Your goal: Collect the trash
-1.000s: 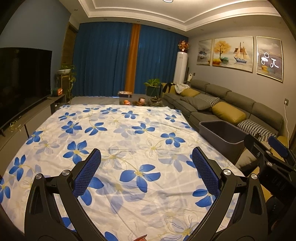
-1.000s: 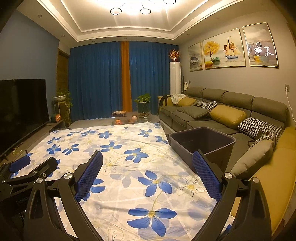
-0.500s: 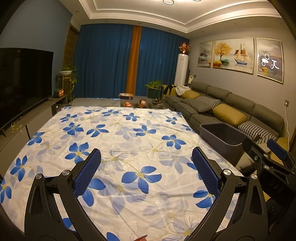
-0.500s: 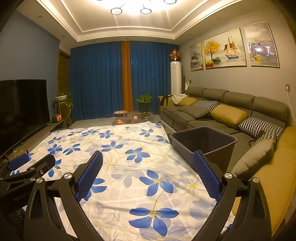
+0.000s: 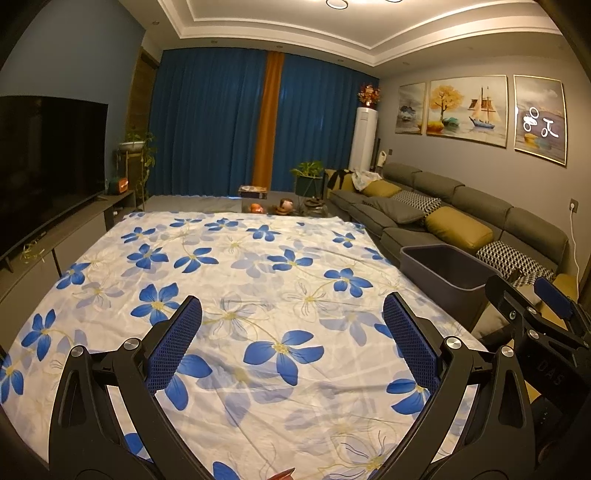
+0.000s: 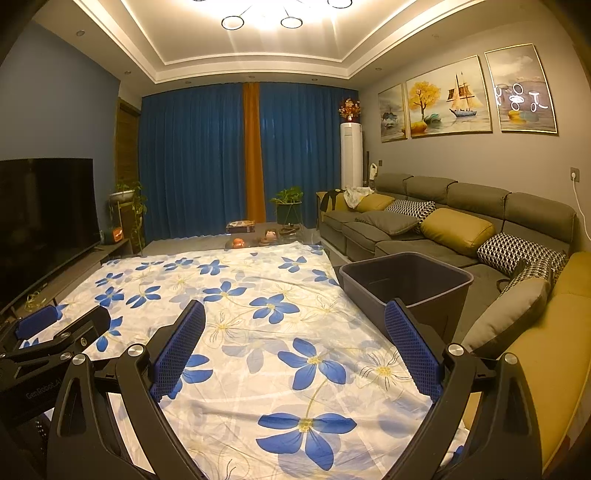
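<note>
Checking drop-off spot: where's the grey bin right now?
The grey bin sits right of centre in both views, between the floral sheet and the sofa.

Ring-shaped ceiling lights (image 6: 262, 20) cast a warm, dim glow and blow out to glare. Their reflection spots the right-hand framed picture (image 6: 522, 94). Fisheye bending curves the walls; frame corners go black. Focus stays sharp.

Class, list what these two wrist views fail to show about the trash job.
- Bin floor: right wrist view, hidden by its own near wall.
- Reddish scrap: left wrist view, cut off by the bottom edge.
- Small items beyond the floral sheet: too small to identify.
- Sheet's near edge: hidden behind both grippers' fingers.
</note>
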A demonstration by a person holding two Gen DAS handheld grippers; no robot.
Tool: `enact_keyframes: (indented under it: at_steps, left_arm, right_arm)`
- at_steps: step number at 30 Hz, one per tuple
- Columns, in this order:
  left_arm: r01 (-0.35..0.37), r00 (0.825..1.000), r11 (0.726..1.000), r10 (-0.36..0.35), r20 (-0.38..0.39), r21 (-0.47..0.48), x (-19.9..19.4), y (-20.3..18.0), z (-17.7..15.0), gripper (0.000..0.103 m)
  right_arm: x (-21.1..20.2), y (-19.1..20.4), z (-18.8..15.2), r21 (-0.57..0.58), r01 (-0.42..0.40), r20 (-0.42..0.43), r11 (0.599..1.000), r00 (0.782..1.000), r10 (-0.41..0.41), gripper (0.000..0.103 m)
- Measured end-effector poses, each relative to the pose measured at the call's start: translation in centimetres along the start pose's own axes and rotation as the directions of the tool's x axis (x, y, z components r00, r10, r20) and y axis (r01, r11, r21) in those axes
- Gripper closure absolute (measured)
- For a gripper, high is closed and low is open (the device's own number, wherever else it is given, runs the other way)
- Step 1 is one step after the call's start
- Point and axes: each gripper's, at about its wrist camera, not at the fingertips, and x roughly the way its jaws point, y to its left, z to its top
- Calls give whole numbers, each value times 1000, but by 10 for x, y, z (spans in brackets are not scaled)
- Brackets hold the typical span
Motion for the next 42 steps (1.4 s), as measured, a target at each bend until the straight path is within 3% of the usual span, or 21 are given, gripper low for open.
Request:
enact_keyframes:
  at_steps: [42]
  left_arm:
    - [-5,1000,1000,5,-4,-5,-1,-1,-4,6]
  right_arm:
    - [1,-6,-5,8,-8,-4,1000,1000,8,9]
